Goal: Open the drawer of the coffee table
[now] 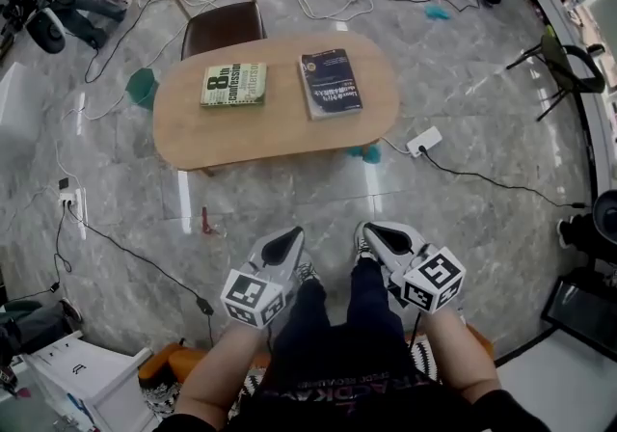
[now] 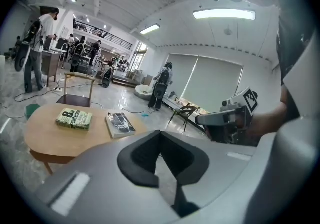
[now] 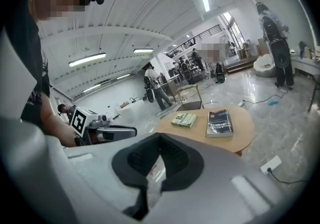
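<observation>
The left gripper [image 1: 285, 241] sits at the bottom centre of the head view, clenched with nothing between its jaws. Just beside it to the right, the right gripper [image 1: 374, 232] is likewise closed tight and empty. Both point up the frame toward the coffee table [image 1: 280, 136], which lies in the upper middle, well apart from either tip, with a stretch of grey floor [image 1: 463, 160] between. On the oval top a green book [image 1: 234, 84] lies at left and a dark book [image 1: 330, 83] at right, apart from each other. A chair [image 1: 224, 27] stands at the table's upper edge. The drawer cannot be made out in any view.
</observation>
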A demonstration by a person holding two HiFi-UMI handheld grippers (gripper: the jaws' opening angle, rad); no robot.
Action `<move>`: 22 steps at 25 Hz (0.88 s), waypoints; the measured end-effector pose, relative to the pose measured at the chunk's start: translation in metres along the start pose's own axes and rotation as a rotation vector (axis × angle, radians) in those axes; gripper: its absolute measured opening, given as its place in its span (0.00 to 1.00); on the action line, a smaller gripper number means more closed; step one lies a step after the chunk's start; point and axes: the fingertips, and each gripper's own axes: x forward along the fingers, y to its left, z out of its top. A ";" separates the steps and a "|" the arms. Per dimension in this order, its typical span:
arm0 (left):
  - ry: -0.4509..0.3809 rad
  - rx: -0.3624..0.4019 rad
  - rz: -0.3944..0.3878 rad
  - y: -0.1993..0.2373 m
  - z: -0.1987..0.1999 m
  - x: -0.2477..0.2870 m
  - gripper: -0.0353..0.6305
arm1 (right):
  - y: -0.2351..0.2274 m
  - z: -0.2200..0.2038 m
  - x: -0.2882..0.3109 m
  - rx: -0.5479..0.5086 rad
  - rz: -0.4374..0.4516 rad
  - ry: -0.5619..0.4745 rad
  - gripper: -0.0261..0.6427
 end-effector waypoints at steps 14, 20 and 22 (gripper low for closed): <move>0.044 0.065 0.092 0.045 -0.038 0.105 0.06 | -0.126 -0.009 0.040 -0.055 -0.018 -0.009 0.04; 0.033 0.057 0.129 0.078 -0.052 0.142 0.06 | -0.169 -0.028 0.071 -0.077 -0.015 0.004 0.04; 0.017 0.069 0.133 0.087 -0.057 0.151 0.05 | -0.181 -0.041 0.082 -0.083 -0.013 0.009 0.04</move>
